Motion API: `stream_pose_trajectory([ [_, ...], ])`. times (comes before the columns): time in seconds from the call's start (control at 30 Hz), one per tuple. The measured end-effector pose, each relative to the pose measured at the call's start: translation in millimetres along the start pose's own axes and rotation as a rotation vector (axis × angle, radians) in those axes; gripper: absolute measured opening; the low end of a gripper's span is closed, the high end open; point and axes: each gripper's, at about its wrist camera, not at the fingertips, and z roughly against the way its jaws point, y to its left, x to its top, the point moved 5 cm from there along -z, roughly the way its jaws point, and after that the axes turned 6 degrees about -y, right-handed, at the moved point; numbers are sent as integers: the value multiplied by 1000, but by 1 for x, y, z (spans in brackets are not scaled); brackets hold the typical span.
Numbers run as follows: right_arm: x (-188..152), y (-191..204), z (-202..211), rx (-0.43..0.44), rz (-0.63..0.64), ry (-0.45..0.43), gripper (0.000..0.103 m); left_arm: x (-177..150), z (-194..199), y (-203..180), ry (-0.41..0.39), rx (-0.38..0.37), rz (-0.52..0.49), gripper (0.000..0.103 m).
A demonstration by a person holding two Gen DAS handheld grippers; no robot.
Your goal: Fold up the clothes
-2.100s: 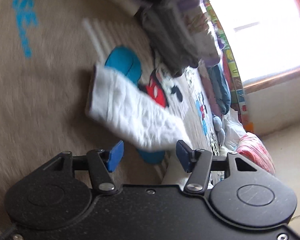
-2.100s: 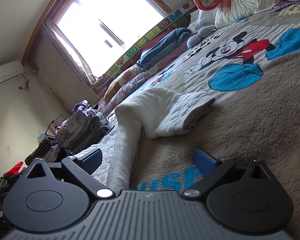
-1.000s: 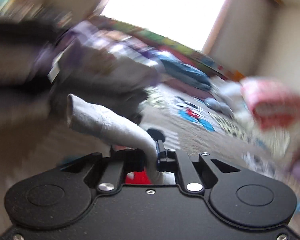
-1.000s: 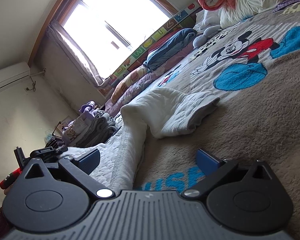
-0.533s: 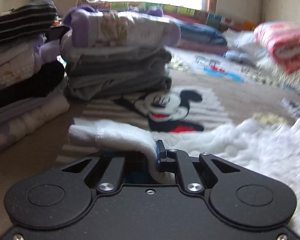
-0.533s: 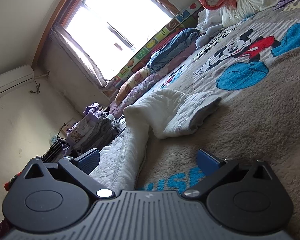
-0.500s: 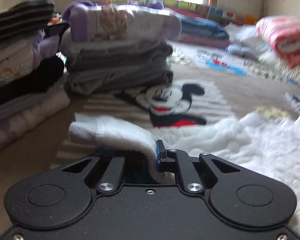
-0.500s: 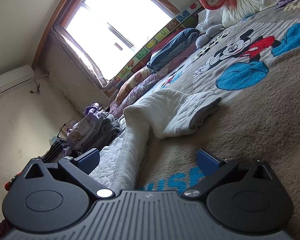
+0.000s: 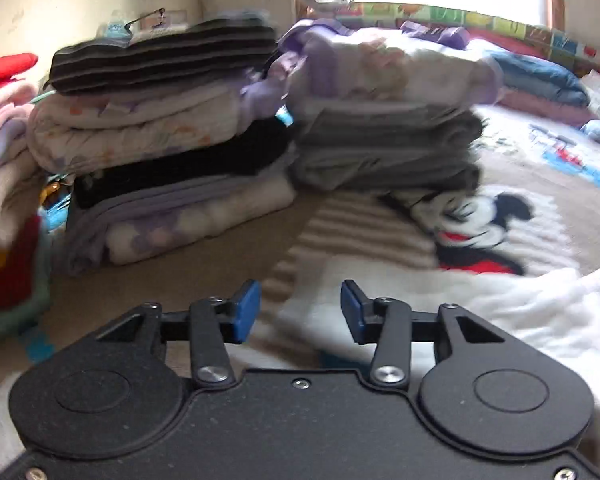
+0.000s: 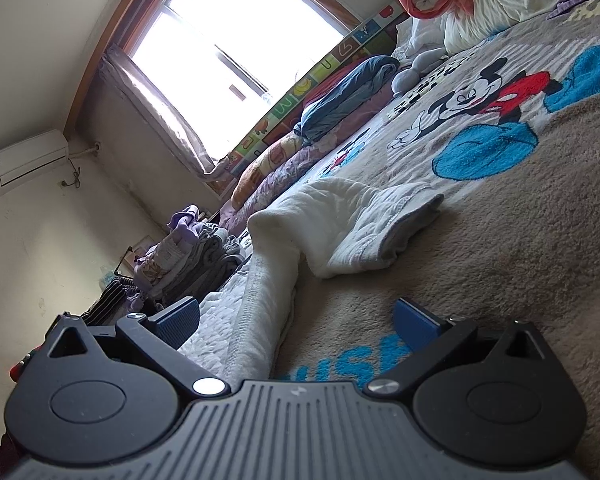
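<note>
White quilted garment (image 10: 340, 220); tan blanket (image 10: 520, 240) w/ red, black & blue cartoon-mouse print; grey folded stack (image 9: 384, 156); black-striped top (image 9: 164, 56).

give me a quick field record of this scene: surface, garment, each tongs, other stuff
surface: bed with a tan Mickey Mouse blanket
garment: white quilted garment, partly folded, lying on the blanket
left tongs: open, nothing held, over the garment's edge
right tongs: open, garment's edge lies between the fingers, not clamped
stacks: folded clothes stacks ahead of left tongs
background: window, air conditioner
</note>
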Motion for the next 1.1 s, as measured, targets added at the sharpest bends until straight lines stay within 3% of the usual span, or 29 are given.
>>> stream_pose_trajectory([
  [0.07,0,1,0,-1,1,0,103,3,3,-24,-25,-186,24,34],
  [0.2,0,2,0,-2,2,0,103,1,-3,-81,20,-553,-4,29],
  [0.27,-1,2,0,-1,1,0,103,-9,-15,-101,82,-660,-14,29],
  [0.33,-1,1,0,1,0,0,103,-17,-38,-105,153,-576,-40,27],
  [0.37,-1,1,0,1,0,1,103,-18,-49,-97,182,-533,0,10],
  [0.4,-1,1,-1,0,1,2,103,-16,-59,-85,207,-504,77,7],
  [0.53,-1,1,0,2,0,1,103,-3,-63,-54,200,-423,170,7],
  [0.63,-1,1,0,4,-1,0,103,9,-44,-51,143,-406,138,7],
  [0.77,-1,1,0,6,-3,-1,103,10,5,-86,112,-606,19,8],
  [0.83,-1,1,1,7,-3,-2,103,-8,31,-112,120,-727,-128,17],
  [0.87,-1,1,1,8,-4,-2,103,-23,36,-120,134,-733,-207,29],
  [1.07,-1,1,1,10,-7,-5,103,-34,64,-123,43,-625,-317,28],
  [1.1,-1,1,0,11,-10,-5,103,-34,73,-123,32,-636,-312,28],
])
